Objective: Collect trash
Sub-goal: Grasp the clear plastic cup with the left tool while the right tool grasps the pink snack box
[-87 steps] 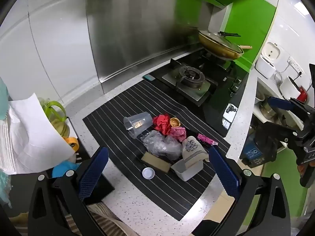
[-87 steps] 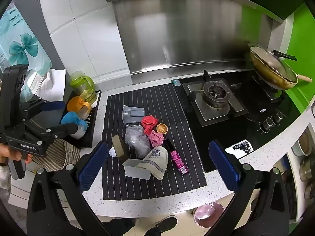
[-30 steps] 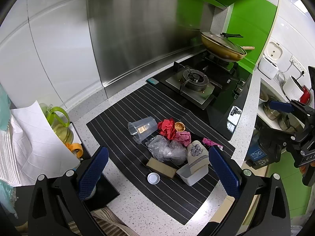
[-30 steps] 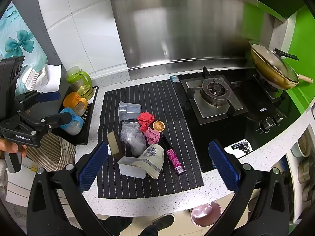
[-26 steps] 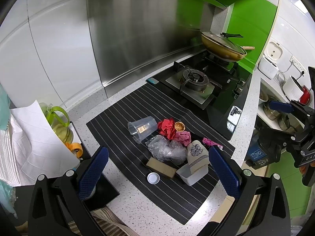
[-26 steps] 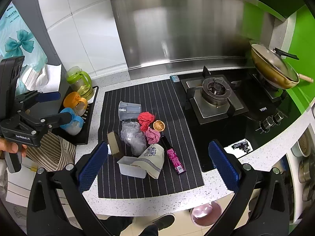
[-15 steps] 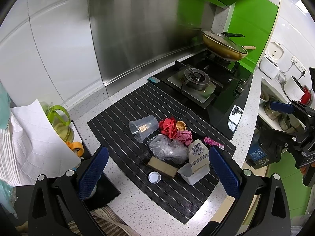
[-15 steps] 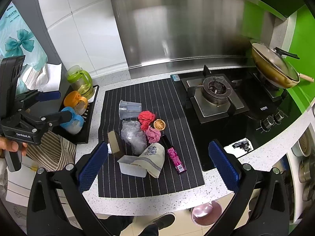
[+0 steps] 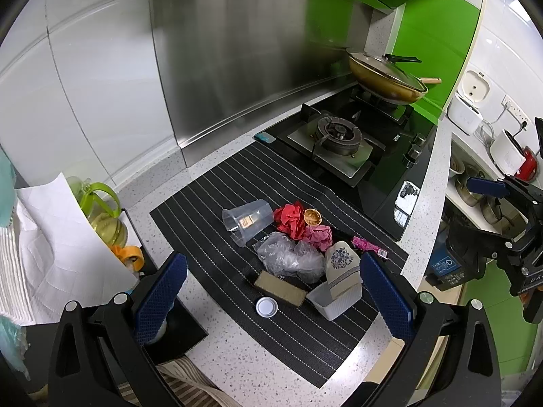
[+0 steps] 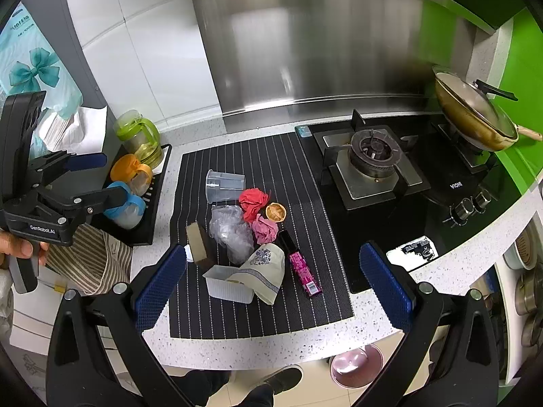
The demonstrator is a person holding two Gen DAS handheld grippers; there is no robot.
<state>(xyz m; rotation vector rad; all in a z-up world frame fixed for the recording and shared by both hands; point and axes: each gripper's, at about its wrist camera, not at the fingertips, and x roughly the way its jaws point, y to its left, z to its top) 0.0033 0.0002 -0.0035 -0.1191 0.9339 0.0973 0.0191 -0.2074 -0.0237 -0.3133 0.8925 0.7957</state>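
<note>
- Nearest, both grippers hung above the tabletop with jaws spread wide and nothing in them: the left gripper (image 9: pixel 271 288) over the near edge of the striped mat (image 9: pixel 217 200), the right gripper (image 10: pixel 271 285) above the pile.
- Just beyond the jaws, the white tray (image 10: pixel 228 286) had a patterned paper cup (image 10: pixel 263 269) tipped across it; closing on either would likely drag the other or crush the cup.
- Beside it, the small white lid (image 9: pixel 266 306) lay flat, so jaw tips could skid over it.
- Mid-pile, the crumpled clear plastic (image 10: pixel 230 229) touched the sponge block (image 10: pixel 197 242) and pink paper wad (image 10: pixel 264 230); a loose pinch might lift only a fold and scatter neighbours.
- Further, the clear cup (image 10: pixel 224 186) lay on its side and could roll.
- Farthest, the gas burner (image 10: pixel 371 151) and pan (image 10: pixel 473 112) stood well apart, but a wide swing could knock them.
</note>
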